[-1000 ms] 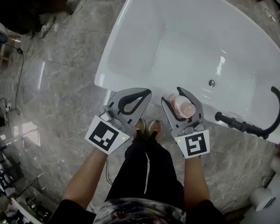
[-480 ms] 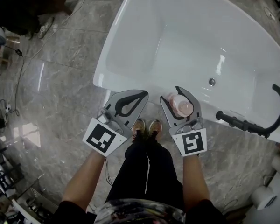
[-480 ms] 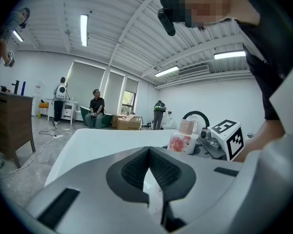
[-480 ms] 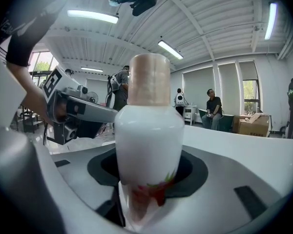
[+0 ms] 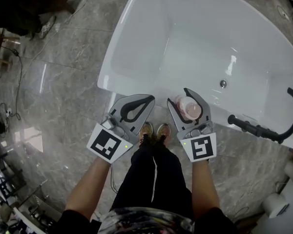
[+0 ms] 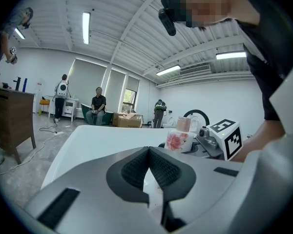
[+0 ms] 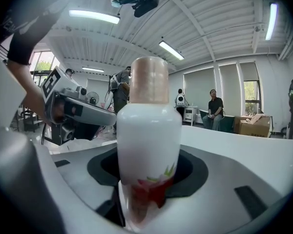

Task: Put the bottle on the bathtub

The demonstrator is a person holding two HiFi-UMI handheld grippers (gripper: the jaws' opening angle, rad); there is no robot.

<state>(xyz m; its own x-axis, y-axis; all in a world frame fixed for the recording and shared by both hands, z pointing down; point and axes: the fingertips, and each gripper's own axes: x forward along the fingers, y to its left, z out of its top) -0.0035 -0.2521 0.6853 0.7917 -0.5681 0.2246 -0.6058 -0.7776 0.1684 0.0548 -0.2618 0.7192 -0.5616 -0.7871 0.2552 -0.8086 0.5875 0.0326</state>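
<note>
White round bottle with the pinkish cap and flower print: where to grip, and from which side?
Grip the white round bottle on its wide cylindrical body below the shoulder, not the narrower cap. It stands upright, so come in level from the side, one jaw each side of the body, as the right gripper holds it.

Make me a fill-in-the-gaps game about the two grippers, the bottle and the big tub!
1. The right gripper has its fingers shut on a bottle with a red ____ printed on it.
2. The left gripper has its fingers ____, with nothing between them.
3. The bathtub in front of the person is ____ in colour.

Missing words: flower, shut, white.
</note>
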